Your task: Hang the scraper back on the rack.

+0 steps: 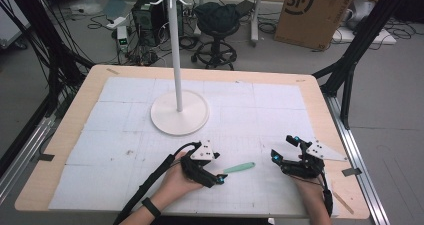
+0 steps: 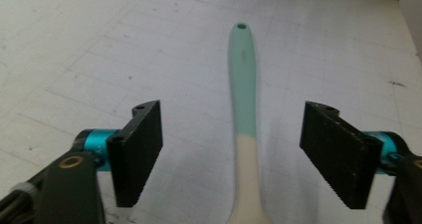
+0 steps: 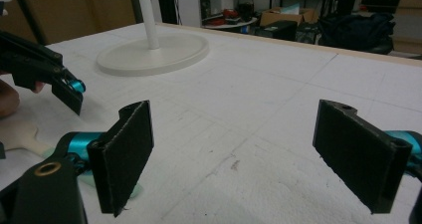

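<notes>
- The left gripper (image 2: 234, 149) sits nearest the camera, jaws spread wide and released, gripping nothing.
- A spatula (image 2: 244, 109) lies flat on the white table mat (image 2: 74, 40), between the two fingers, touching neither. Its mint-green handle runs forward beyond the fingertips; the cream part passes back between the pads toward the gripper body.
- The handle ends in a small hanging hole, well ahead of the fingers.
- The right gripper (image 3: 249, 149) is also released and empty; bare mat lies between its fingers. It rests well apart from the spatula.
- A white stand (image 1: 178, 75) with hooks on top stands farther out on the table, well beyond both grippers.
- Judged step: approach to grasp, left side.
- Next move calls for lowering until the pads flank the spatula's neck, then closing squarely; a skewed closure could spin the spatula away.
</notes>
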`<state>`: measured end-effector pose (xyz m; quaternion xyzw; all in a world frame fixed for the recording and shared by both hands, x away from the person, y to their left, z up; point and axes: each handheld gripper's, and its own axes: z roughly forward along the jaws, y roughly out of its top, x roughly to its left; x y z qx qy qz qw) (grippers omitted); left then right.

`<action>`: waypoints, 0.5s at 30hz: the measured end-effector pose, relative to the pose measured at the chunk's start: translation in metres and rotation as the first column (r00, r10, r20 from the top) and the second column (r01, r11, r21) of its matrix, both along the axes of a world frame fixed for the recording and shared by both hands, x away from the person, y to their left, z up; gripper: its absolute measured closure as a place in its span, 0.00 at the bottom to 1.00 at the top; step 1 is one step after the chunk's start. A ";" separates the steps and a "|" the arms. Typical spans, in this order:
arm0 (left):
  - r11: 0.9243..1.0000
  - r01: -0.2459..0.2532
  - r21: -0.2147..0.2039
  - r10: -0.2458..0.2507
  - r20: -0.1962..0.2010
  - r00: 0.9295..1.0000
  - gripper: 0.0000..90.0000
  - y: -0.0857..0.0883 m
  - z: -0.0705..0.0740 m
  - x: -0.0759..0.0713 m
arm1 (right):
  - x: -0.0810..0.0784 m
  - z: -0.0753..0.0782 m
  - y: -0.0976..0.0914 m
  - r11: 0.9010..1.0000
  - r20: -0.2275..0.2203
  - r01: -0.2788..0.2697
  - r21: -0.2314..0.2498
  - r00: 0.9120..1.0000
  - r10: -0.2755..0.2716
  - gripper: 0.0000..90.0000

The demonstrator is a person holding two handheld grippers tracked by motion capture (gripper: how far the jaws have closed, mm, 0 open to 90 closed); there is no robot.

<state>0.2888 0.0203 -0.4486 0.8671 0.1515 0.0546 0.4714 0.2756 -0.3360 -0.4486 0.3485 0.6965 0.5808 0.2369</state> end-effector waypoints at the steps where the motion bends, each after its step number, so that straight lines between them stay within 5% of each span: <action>1: 1.000 0.000 0.004 0.000 0.006 1.000 0.32 0.000 0.000 -0.001 | 0.000 0.000 0.000 1.000 -0.002 0.000 0.000 1.000 0.000 0.17; 4: 1.000 0.009 0.016 -0.009 -0.019 1.000 0.46 -0.002 -0.001 -0.002 | 0.000 0.000 0.000 1.000 -0.003 0.000 0.001 1.000 0.000 0.17; 9: 0.997 0.015 0.081 -0.015 0.003 1.000 0.56 -0.007 -0.002 -0.005 | 0.000 0.000 0.000 1.000 -0.001 -0.002 0.000 1.000 0.002 0.17; 15: 0.997 -0.013 0.080 0.012 0.009 1.000 0.68 -0.006 -0.001 -0.007 | 0.000 0.000 0.000 1.000 0.000 -0.003 -0.001 1.000 0.003 0.17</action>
